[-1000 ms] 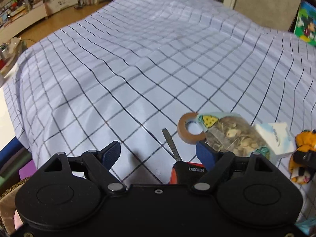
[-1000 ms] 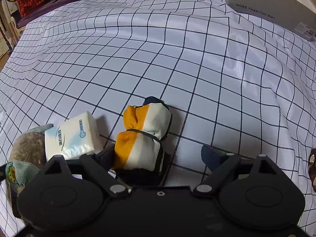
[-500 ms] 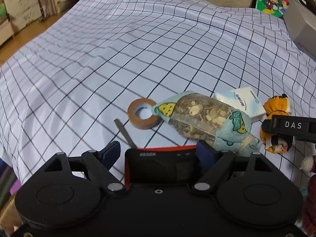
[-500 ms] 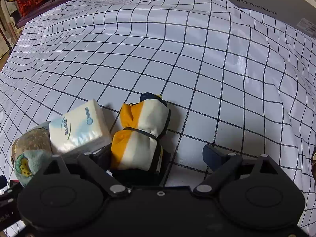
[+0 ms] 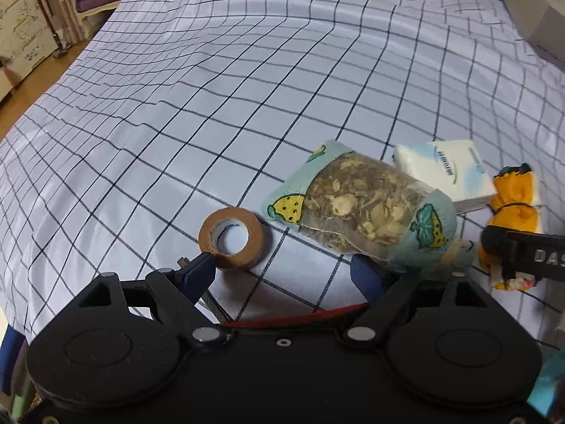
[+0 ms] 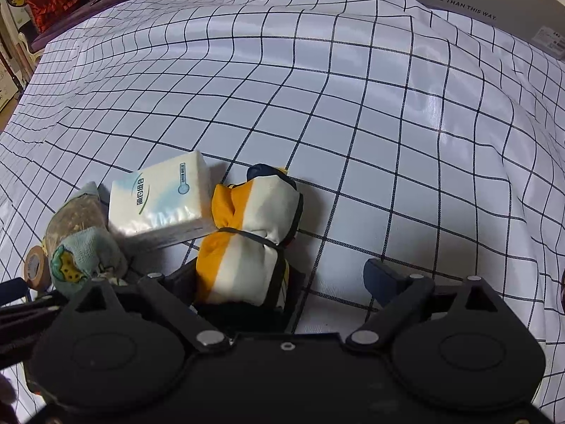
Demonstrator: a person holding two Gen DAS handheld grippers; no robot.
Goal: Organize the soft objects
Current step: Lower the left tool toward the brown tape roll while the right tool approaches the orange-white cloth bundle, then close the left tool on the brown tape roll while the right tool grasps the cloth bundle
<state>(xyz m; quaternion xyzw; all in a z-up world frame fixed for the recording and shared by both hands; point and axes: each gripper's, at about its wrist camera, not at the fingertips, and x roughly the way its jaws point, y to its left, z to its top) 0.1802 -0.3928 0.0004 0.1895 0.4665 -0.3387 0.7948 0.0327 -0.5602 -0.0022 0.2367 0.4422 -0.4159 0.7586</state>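
Left wrist view: the left tongs (image 5: 282,268) are held half open over the checked bed sheet (image 5: 247,106), gripping nothing; a red-edged thing is mostly hidden behind them. The right tongs (image 6: 282,282) stand wide, an orange-and-white cloth bundle (image 6: 250,243) lying between them, the left pad hidden, contact unclear. Alongside are a tissue pack (image 6: 159,198) and herb pouch (image 5: 363,208).

I'm swinging the left gripper (image 5: 282,268) toward 3 o'clock, so tape roll (image 5: 231,242) is now sliding to its left fingertip. Herb pouch (image 5: 367,208) & tissue pack (image 6: 159,199) are shifting toward 12. Right gripper (image 6: 282,279) jaws are widening w/ the orange-white bundle (image 6: 247,243) between.
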